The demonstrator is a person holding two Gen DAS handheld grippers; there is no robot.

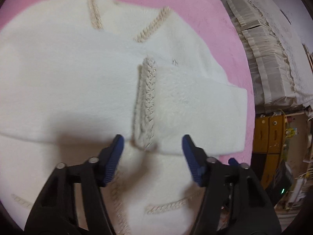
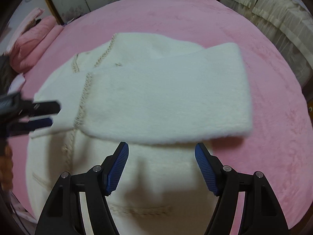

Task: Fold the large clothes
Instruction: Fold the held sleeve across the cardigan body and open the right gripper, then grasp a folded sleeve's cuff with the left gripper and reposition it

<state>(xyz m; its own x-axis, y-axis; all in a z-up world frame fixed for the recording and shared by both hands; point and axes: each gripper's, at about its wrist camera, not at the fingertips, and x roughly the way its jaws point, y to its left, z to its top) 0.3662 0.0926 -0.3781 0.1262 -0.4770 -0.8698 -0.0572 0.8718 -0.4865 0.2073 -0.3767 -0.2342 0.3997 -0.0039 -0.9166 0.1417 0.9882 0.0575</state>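
A white fuzzy cardigan [image 1: 68, 82] with beige braided trim [image 1: 145, 105] lies on a pink bedspread [image 1: 221, 31]. Both sleeves are folded across its chest; the right sleeve [image 2: 166, 101] lies on top with its cuff trim near the middle. My left gripper [image 1: 152, 143] is open and empty, hovering just above the sleeve cuff. My right gripper [image 2: 162, 148] is open and empty above the near edge of the folded sleeve. The left gripper also shows in the right wrist view [image 2: 45, 113] at the far left, over the cardigan's left side.
The pink bedspread [image 2: 273, 117] surrounds the cardigan. Pink pillows [image 2: 33, 45] lie at the far left. A cream frilled cover [image 2: 273, 19] hangs at the right, and yellow drawers [image 1: 270, 135] stand beyond the bed's edge.
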